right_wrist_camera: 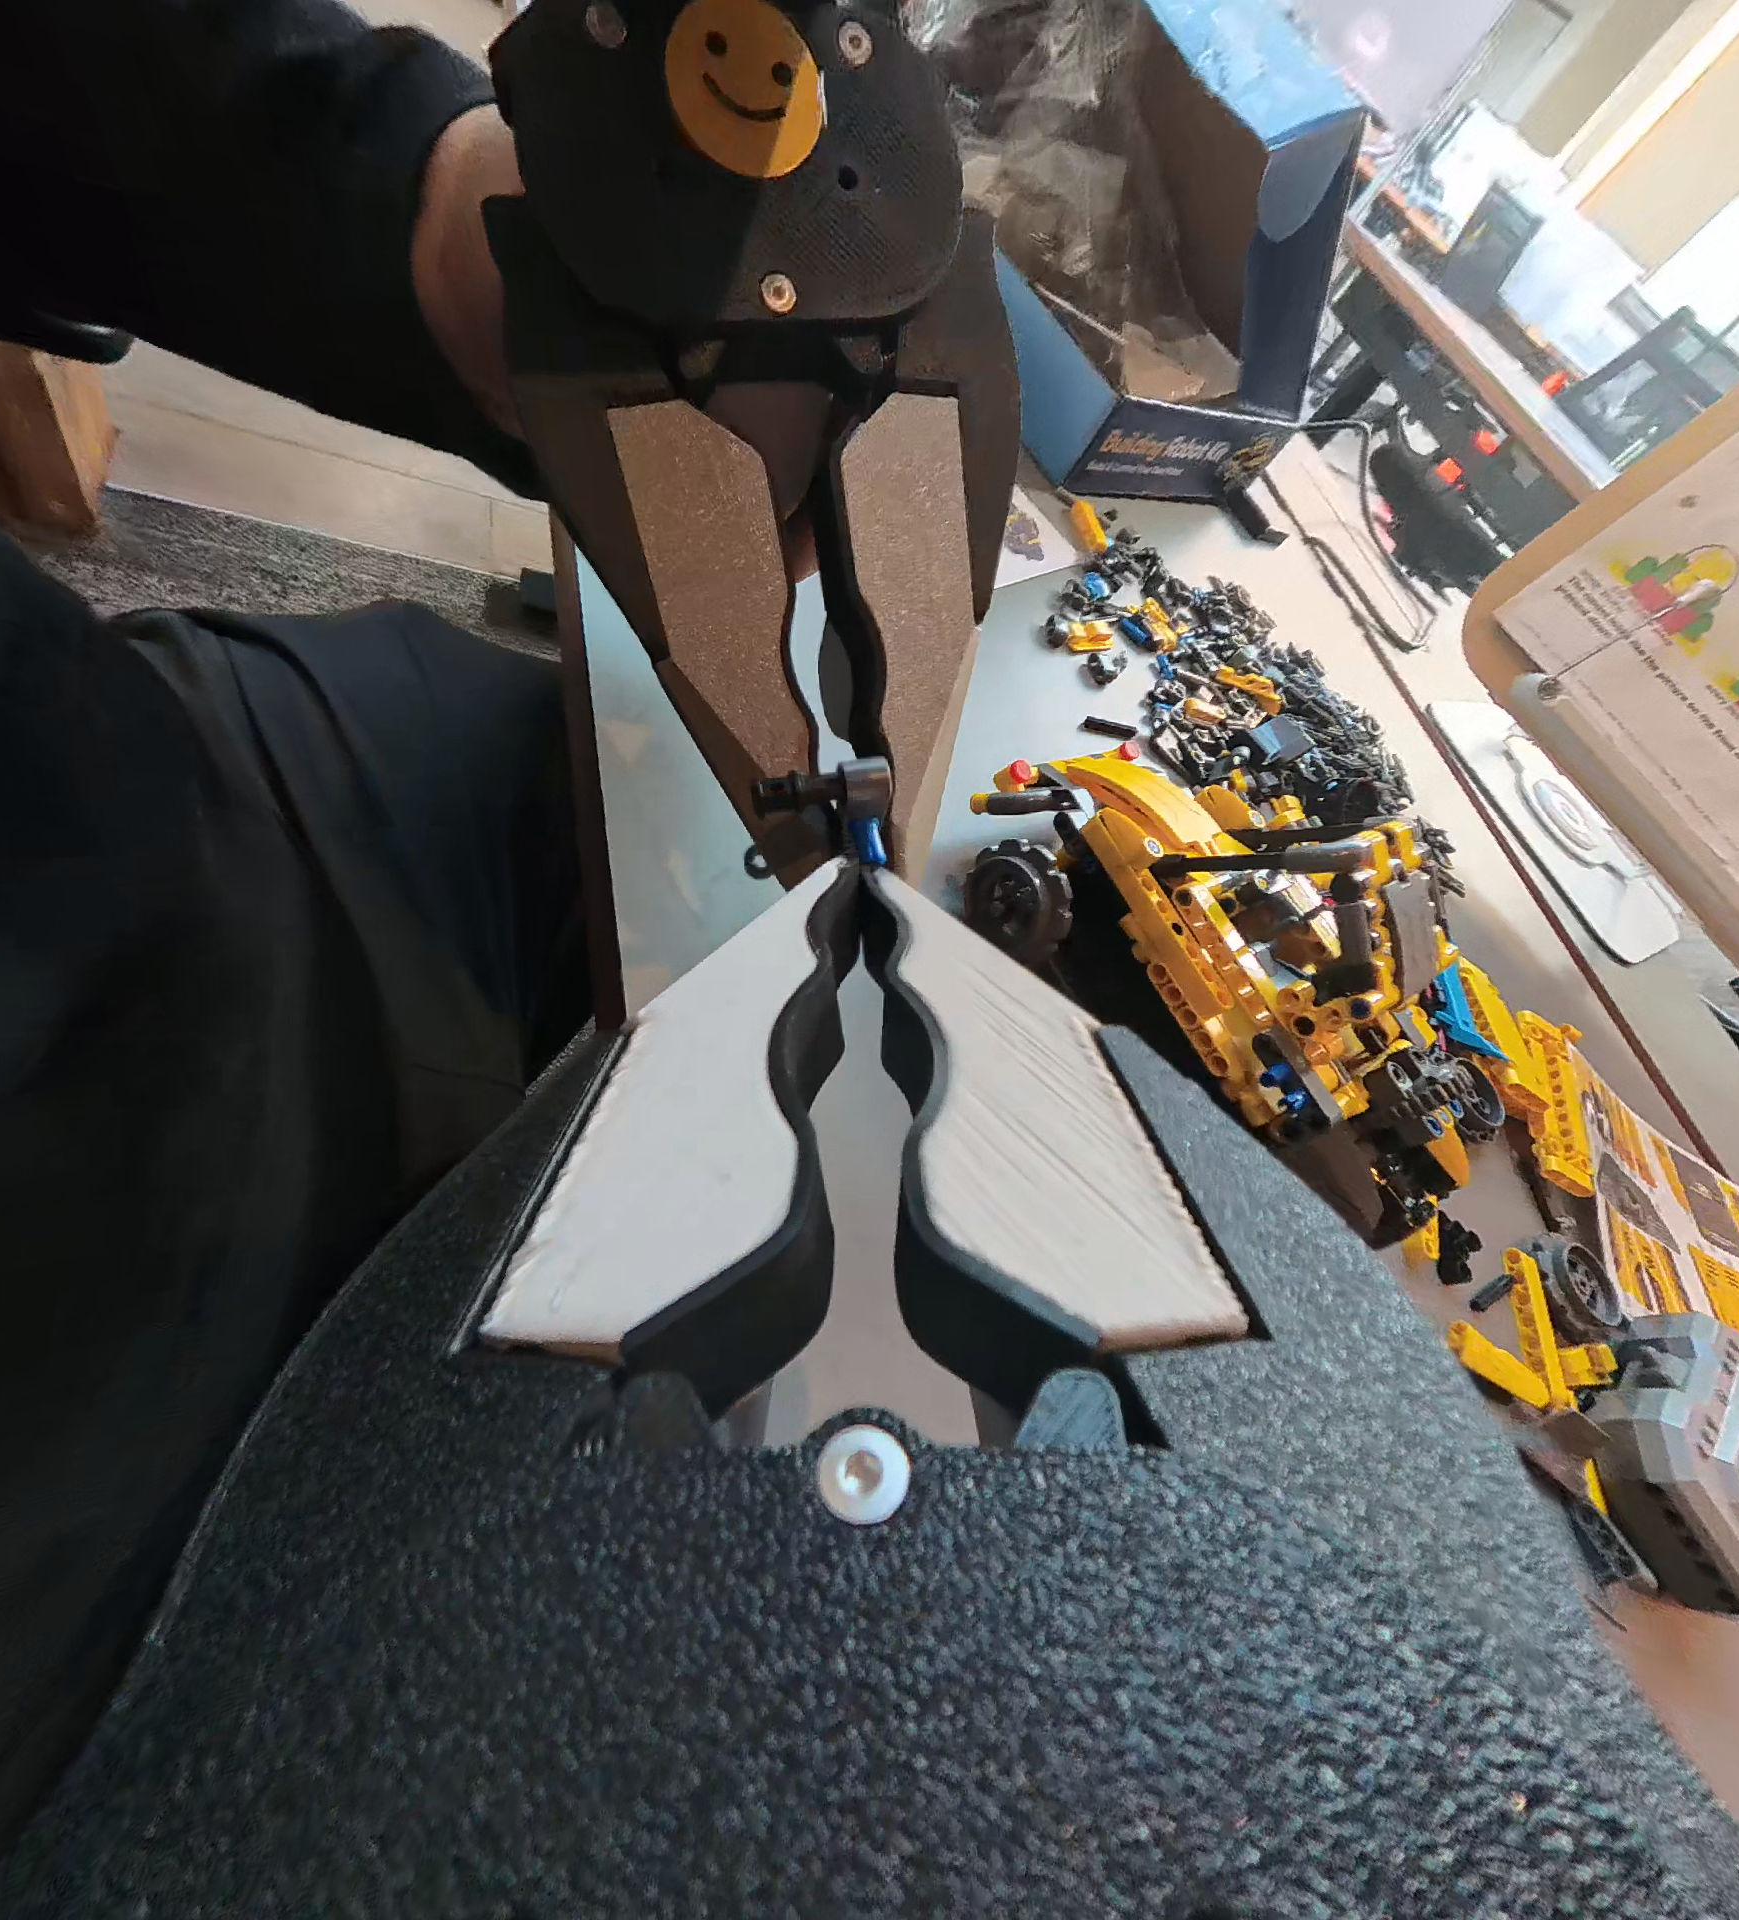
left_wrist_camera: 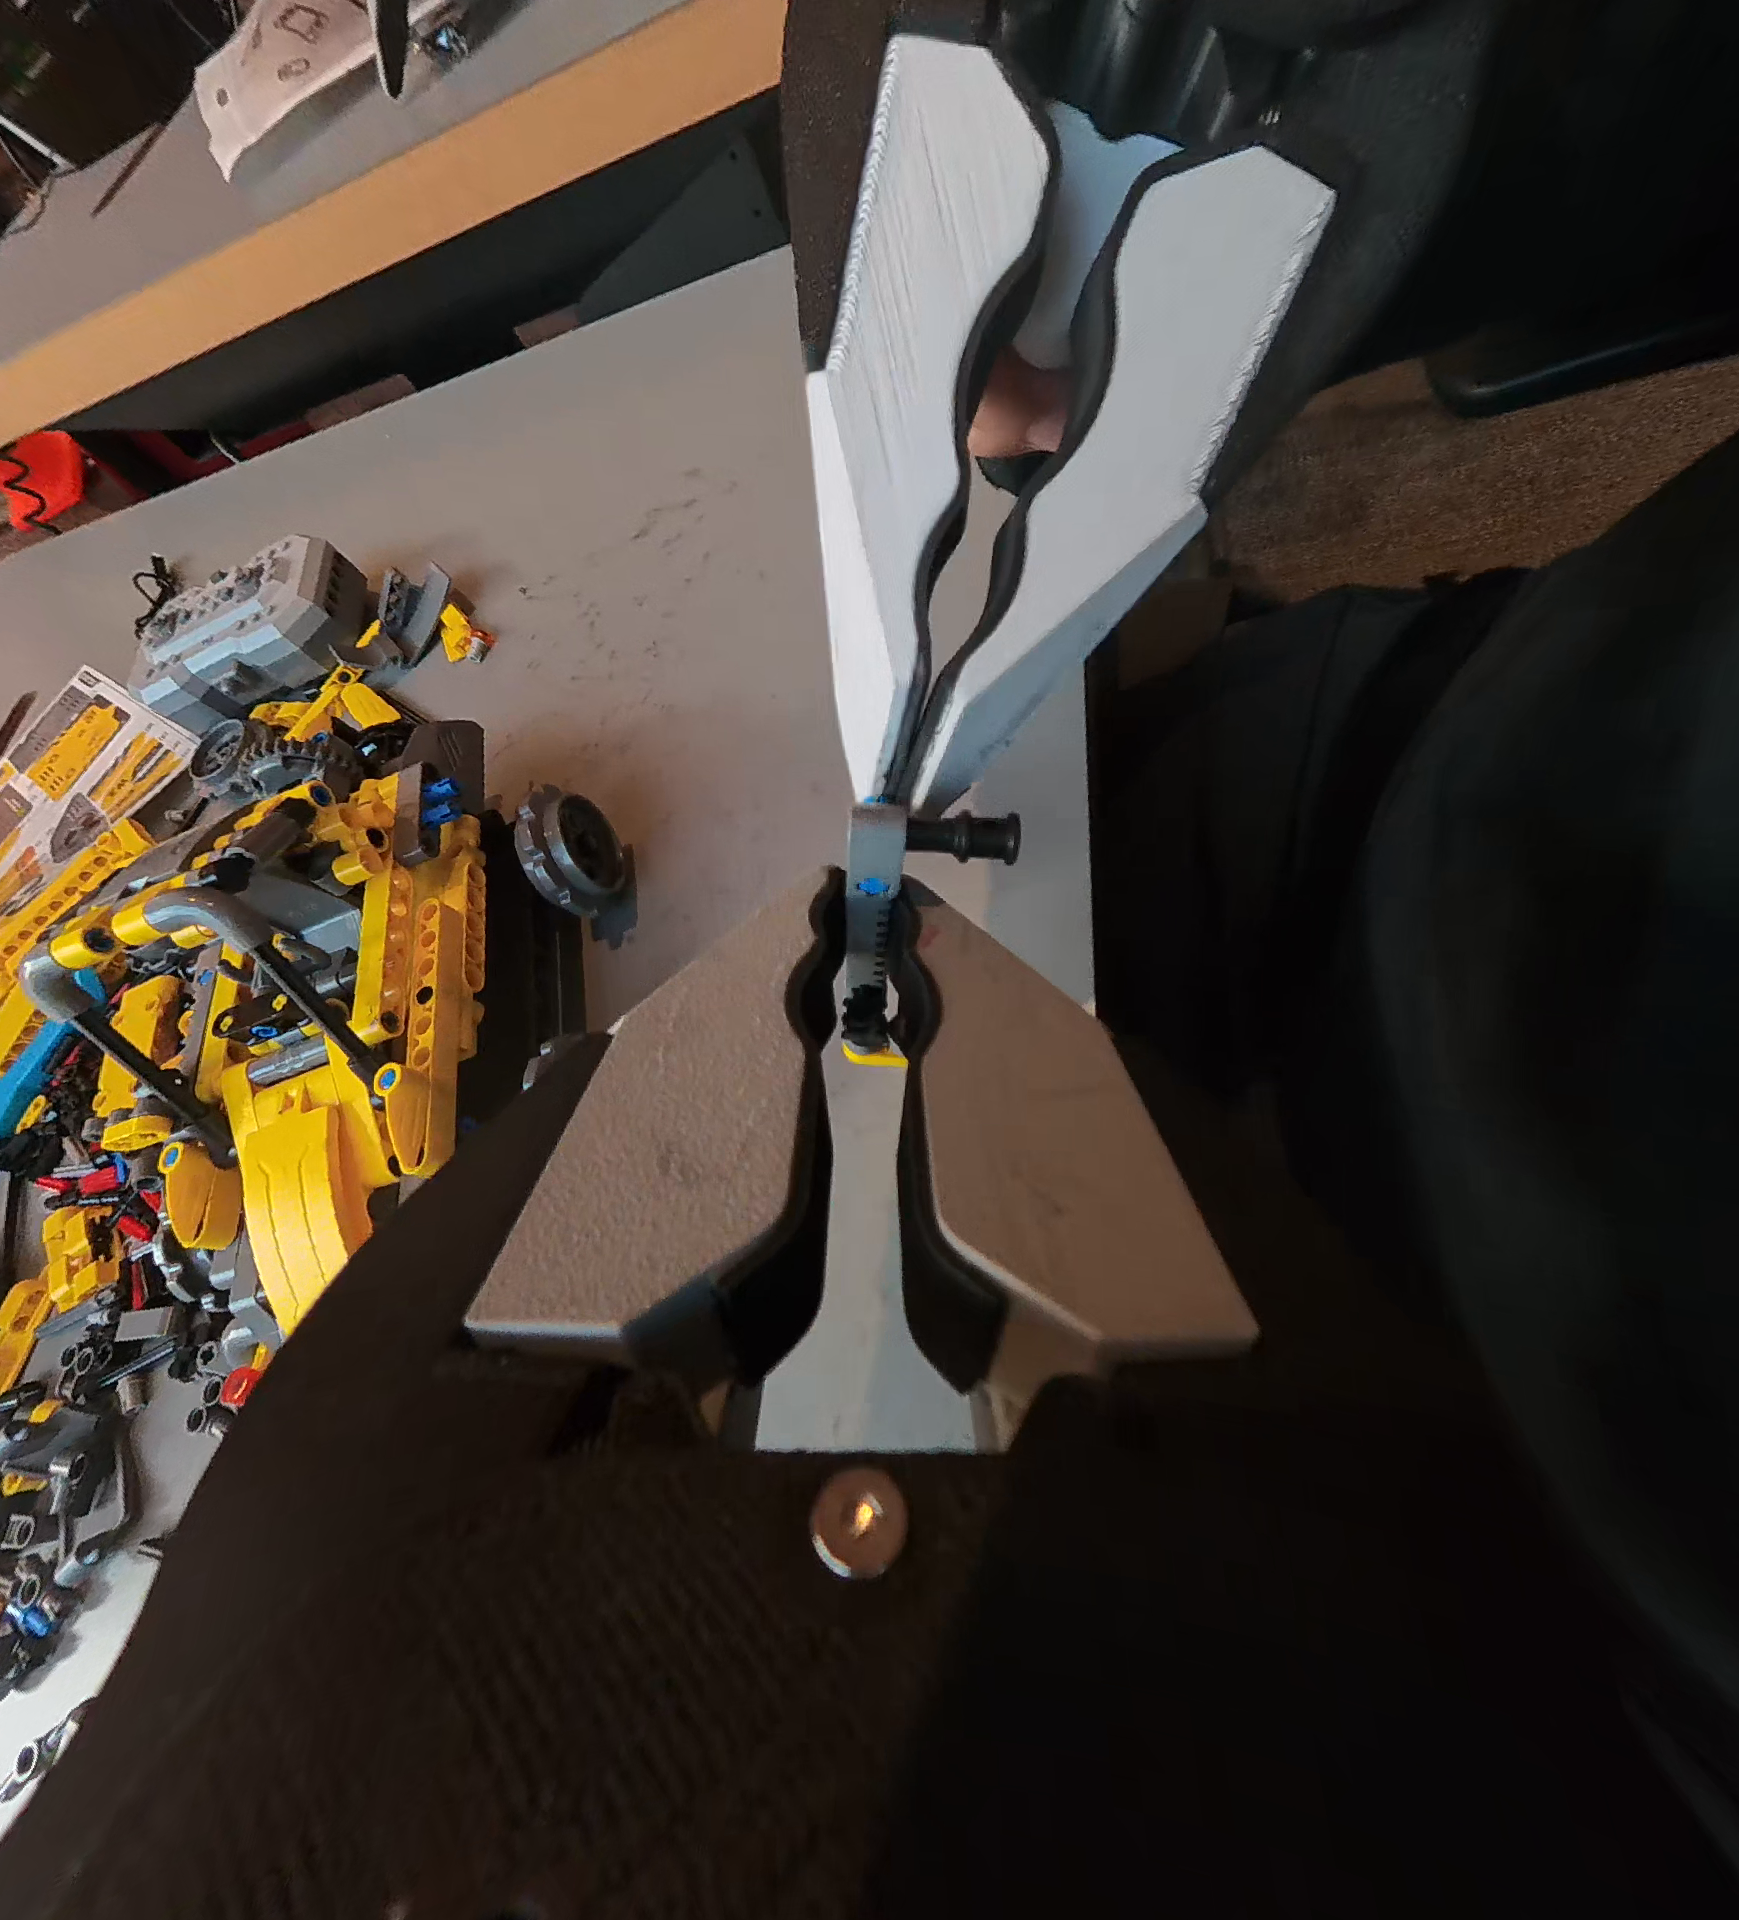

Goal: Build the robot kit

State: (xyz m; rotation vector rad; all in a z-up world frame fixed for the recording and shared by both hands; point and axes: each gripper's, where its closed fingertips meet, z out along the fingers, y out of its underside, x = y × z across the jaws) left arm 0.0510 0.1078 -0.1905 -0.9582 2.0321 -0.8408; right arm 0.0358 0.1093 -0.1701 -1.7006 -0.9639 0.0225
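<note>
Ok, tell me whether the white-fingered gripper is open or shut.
Shut: the right gripper has its fingertips pinched on the blue pin of the grey piece.

A grey-fingered left gripper (left_wrist_camera: pixel 870 925) with wavy black pads, a textured black body and a silver screw; a white-fingered right gripper (right_wrist_camera: pixel 860 883), white screw; a yellow smiley disc (right_wrist_camera: pixel 743 85) at top; black sleeve (right_wrist_camera: pixel 169 156) upper left.

The two grippers are met tip to tip over the table (left_wrist_camera: pixel 699 540) edge, with a small beam piece (left_wrist_camera: pixel 870 883) held between them. The left gripper (left_wrist_camera: pixel 870 940) is closed on its lower part; the right gripper (right_wrist_camera: pixel 863 883) is closed on a pin (right_wrist_camera: pixel 867 840) at its other end. A brick vehicle (left_wrist_camera: pixel 252 997) is set on the table beside them, with loose parts (right_wrist_camera: pixel 1249 675) beyond it and a booklet (left_wrist_camera: pixel 34 790) partly under it.
</note>
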